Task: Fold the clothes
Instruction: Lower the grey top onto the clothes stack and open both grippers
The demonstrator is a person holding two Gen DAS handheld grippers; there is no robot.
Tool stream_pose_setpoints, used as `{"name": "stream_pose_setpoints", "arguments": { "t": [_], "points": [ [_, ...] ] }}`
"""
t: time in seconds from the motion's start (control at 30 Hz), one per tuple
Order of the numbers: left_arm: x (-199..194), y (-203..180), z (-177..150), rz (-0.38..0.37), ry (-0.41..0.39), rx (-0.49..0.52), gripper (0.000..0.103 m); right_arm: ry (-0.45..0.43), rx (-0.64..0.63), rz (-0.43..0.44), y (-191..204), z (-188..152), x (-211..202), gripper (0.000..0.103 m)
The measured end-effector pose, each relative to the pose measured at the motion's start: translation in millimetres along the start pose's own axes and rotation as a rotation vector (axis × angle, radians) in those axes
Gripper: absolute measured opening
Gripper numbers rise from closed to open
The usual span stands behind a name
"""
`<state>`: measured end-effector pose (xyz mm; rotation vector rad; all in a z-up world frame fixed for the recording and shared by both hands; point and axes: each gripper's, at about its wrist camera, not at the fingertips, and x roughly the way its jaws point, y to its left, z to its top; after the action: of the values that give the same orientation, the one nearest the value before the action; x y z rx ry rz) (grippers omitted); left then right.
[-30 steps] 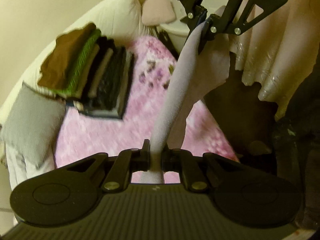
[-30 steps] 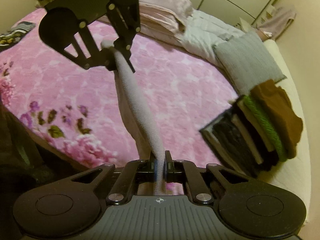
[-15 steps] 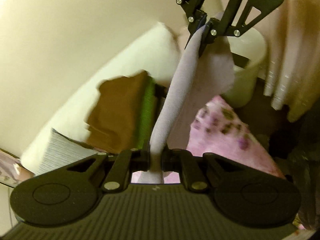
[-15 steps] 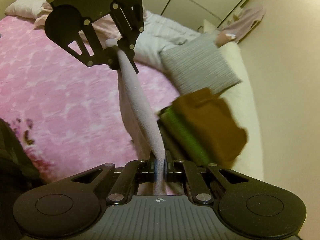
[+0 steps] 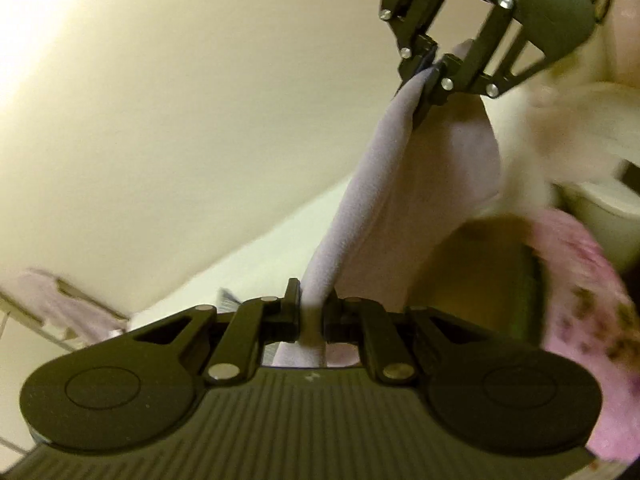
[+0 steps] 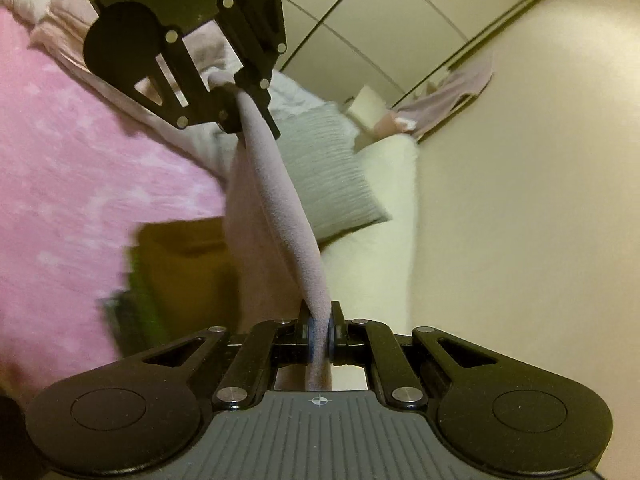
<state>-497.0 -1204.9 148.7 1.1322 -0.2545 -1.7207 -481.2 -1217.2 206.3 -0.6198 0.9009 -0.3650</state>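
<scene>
Since the earlier frame, the stack of folded clothes (image 5: 480, 280) is swung from the left to 4 o'clock behind the lilac cloth (image 5: 360, 220), and wall fills the left wrist view. The left gripper (image 5: 312, 320) is clamped on one end of the cloth, the right gripper (image 5: 430, 70) at 1 o'clock on the other.

In the right wrist view, the cloth (image 6: 280, 200) is stretched taut above the pink bedspread (image 6: 80, 200). If it is swung this fast, an end could be pulled free.
</scene>
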Motion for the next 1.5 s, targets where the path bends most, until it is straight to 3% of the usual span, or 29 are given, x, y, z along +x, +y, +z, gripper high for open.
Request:
{"name": "stream_pose_setpoints", "arguments": {
  "t": [0.07,0.13,0.23,0.37,0.43,0.6,0.77,0.9,1.13,1.3,1.5],
  "points": [
    [23.7,1.4,4.9,0.043,0.008,-0.008,0.008,-0.041,-0.062,-0.068,-13.4,-9.1,18.6,0.003],
    [47.0,-13.7,-4.2,0.044,0.042,0.000,0.007,-0.067,-0.097,-0.064,-9.5,-23.9,39.3,0.003],
    [87.6,-60.4,-39.8,-0.021,0.128,-0.013,0.008,-0.075,-0.111,0.057,24.0,-63.4,79.4,0.003],
    [122.4,-133.8,-81.7,-0.063,0.244,0.079,0.009,-0.028,-0.158,0.190,72.8,-106.3,119.8,0.003],
    [122.4,-152.1,-90.9,-0.036,0.249,0.095,0.011,-0.034,-0.146,0.217,85.3,-119.1,121.9,0.003],
    [104.1,-164.6,-102.7,0.032,0.235,0.128,0.016,-0.026,-0.127,0.177,89.5,-141.4,116.3,0.003],
    [109.2,-170.0,-103.4,0.044,0.236,0.158,0.011,-0.006,-0.089,0.170,97.1,-142.0,125.7,0.002],
    [85.6,-168.1,-107.1,0.078,0.208,0.164,0.009,-0.019,-0.075,0.155,105.8,-132.0,103.6,0.000],
    [96.2,-193.9,-122.7,0.047,0.231,0.175,0.009,0.028,-0.067,0.204,124.7,-136.6,108.9,0.000],
    [99.0,-189.1,-123.7,0.046,0.242,0.112,0.017,0.029,-0.009,0.209,123.4,-137.2,111.5,0.000],
    [77.4,-192.0,-127.5,0.041,0.253,0.001,0.017,0.058,0.098,0.221,118.9,-138.7,108.0,0.001]
  ]
}}
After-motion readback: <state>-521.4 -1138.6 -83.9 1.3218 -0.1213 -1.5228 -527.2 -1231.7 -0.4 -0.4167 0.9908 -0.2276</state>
